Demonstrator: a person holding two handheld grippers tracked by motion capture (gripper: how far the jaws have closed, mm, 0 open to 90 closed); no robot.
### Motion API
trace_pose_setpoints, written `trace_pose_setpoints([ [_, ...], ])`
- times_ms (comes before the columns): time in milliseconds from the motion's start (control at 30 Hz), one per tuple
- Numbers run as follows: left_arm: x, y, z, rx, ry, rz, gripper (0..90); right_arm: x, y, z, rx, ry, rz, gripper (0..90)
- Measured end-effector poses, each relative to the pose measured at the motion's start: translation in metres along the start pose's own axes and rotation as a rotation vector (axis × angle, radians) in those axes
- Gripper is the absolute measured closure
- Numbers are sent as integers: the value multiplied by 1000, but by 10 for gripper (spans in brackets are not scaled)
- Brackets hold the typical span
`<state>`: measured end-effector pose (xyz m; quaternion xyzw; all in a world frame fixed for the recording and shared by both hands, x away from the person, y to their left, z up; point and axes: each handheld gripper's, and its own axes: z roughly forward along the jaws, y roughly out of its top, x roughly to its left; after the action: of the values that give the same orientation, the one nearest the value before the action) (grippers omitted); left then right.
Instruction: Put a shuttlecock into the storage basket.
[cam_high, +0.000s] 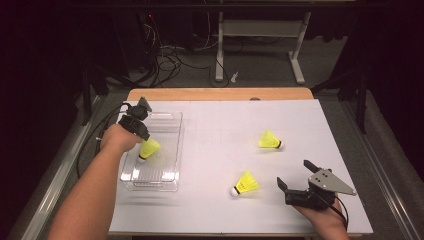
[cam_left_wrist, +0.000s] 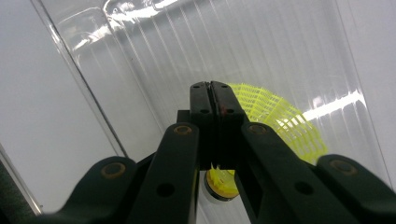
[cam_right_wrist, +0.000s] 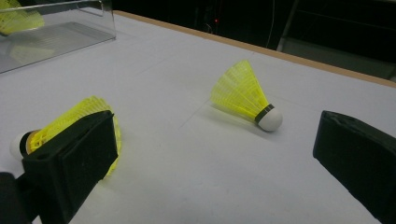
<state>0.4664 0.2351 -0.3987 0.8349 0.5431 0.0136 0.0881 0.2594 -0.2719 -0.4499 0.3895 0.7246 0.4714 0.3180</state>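
My left gripper (cam_high: 144, 136) hangs over the clear plastic tray (cam_high: 172, 150) at the table's left, its jaws pressed together on the skirt of a yellow shuttlecock (cam_high: 149, 148). In the left gripper view the closed gripper (cam_left_wrist: 212, 93) covers part of that shuttlecock (cam_left_wrist: 280, 126), whose netted skirt fans out to the right above the tray's ribbed floor (cam_left_wrist: 187, 46). My right gripper (cam_high: 296, 173) rests low at the front right, open and holding nothing. Two more yellow shuttlecocks lie on the white surface: one (cam_high: 245, 183) just left of it, another (cam_high: 270, 140) farther back.
In the right gripper view the open gripper (cam_right_wrist: 212, 158) faces the farther shuttlecock (cam_right_wrist: 243, 95), while the nearer one (cam_right_wrist: 70, 121) lies partly behind the left jaw. The tray (cam_right_wrist: 56, 32) stands at the upper left. A wooden table edge (cam_high: 220, 94) runs along the back.
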Motion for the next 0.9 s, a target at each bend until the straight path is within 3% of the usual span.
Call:
trace_pose_setpoints([
  [533, 5, 2, 5, 4, 2, -4, 865, 0, -1, 1, 4, 1, -3, 4],
  [900, 8, 1, 1, -6, -7, -20, 775, 0, -1, 1, 5, 3, -3, 5],
])
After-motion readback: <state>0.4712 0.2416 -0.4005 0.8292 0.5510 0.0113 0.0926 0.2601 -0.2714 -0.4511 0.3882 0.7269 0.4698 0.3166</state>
